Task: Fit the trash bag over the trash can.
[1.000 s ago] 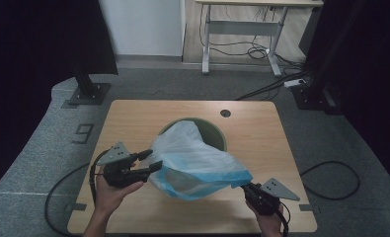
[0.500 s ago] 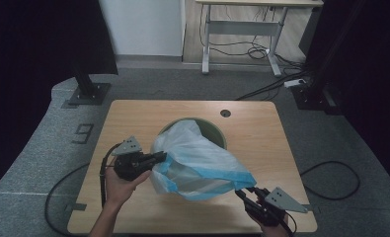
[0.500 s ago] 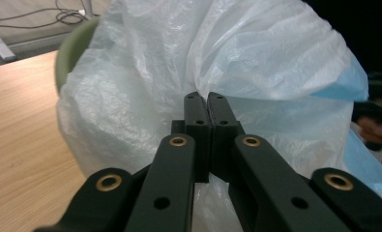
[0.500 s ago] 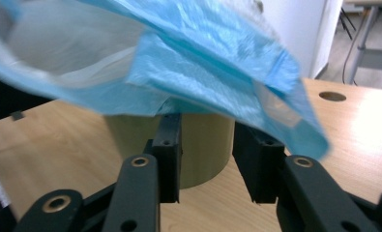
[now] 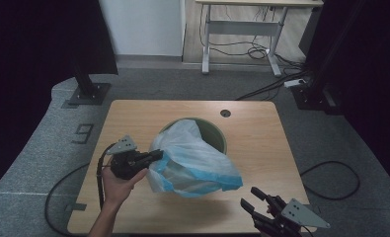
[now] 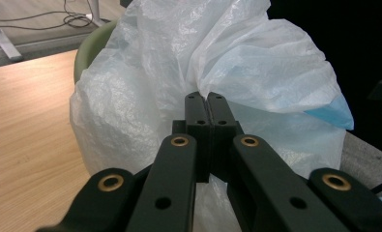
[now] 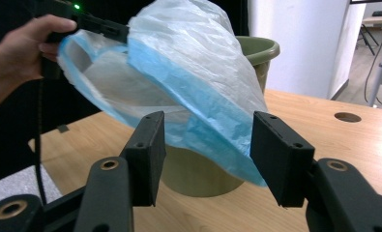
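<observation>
Released at the right since a second ago: right gripper (image 5: 254,206) pulled back off the bag's blue edge, jaws just opening, spread and bare.

Wooden table (image 5: 261,148), green bin (image 5: 217,138), then plastic bag (image 5: 192,160) draped half over the bin rim, pinched by left gripper (image 5: 155,156), jaws just closed, pressed together on film. Risk: single thin pinch slipping, bag sagging shut or tipping the bin.

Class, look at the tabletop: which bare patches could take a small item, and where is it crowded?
Bare wood lies on the table right of the green bin, around the cable hole, and along the far left corner. The near middle is crowded: the plastic bag billows out between the left gripper and right gripper.
</observation>
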The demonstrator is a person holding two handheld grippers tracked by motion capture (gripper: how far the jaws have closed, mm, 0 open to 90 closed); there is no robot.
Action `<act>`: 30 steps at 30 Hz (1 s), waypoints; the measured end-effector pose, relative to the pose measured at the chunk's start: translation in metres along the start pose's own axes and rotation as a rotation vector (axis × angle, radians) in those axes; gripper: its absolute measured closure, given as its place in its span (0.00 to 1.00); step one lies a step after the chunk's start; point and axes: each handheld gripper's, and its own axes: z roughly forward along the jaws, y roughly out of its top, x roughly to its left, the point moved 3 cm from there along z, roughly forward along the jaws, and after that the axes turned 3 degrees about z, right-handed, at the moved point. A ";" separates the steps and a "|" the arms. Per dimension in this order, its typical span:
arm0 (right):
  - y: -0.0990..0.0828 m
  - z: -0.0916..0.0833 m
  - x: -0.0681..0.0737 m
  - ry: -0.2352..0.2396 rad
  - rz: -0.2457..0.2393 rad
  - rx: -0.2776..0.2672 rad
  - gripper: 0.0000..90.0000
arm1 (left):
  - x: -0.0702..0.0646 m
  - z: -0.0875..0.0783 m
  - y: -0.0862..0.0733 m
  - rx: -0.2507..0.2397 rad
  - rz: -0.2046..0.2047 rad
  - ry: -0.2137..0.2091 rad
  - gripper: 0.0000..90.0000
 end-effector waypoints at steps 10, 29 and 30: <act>0.002 0.055 -0.014 -0.024 -0.039 0.046 0.32 | 0.003 0.002 0.000 0.004 -0.009 -0.009 1.00; 0.029 0.086 -0.017 -0.021 -0.090 0.061 0.99 | 0.006 -0.002 -0.002 -0.025 -0.006 -0.020 1.00; 0.029 0.086 -0.017 -0.021 -0.090 0.061 0.99 | 0.006 -0.002 -0.002 -0.025 -0.006 -0.020 1.00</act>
